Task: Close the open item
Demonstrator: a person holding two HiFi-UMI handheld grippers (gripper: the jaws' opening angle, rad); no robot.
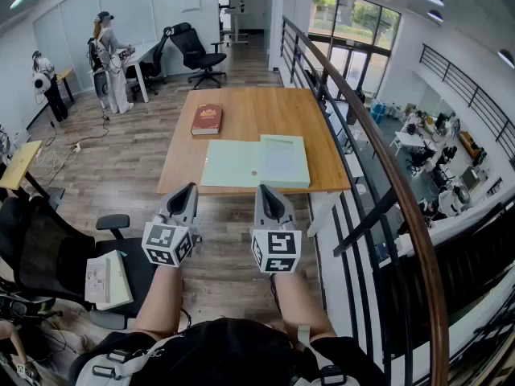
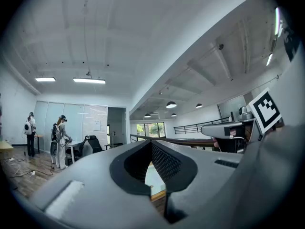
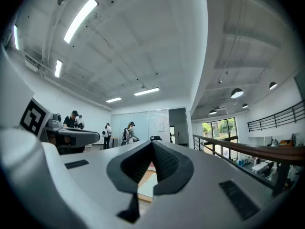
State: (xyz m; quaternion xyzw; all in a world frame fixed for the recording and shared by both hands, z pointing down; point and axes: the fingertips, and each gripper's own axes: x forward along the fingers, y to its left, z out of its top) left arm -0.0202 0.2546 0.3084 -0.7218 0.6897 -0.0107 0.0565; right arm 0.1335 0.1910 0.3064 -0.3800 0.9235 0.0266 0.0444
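Two tools are hovering in the head view, left gripper and right gripper, the open pale-green box lying on the table just ahead of both, contents indiscernible. Left gripper view: jaws are pressing together, empty. Right gripper view: likewise.

Wooden table, rectangular, its short near edge just ahead of both pairs of closed-together jaws.

On it:
- Pale green case, lying open and flat at the near edge, straight ahead of the left gripper and right gripper.
- Red-brown book, closed, farther off, ahead of the left jaws, apart from the case.
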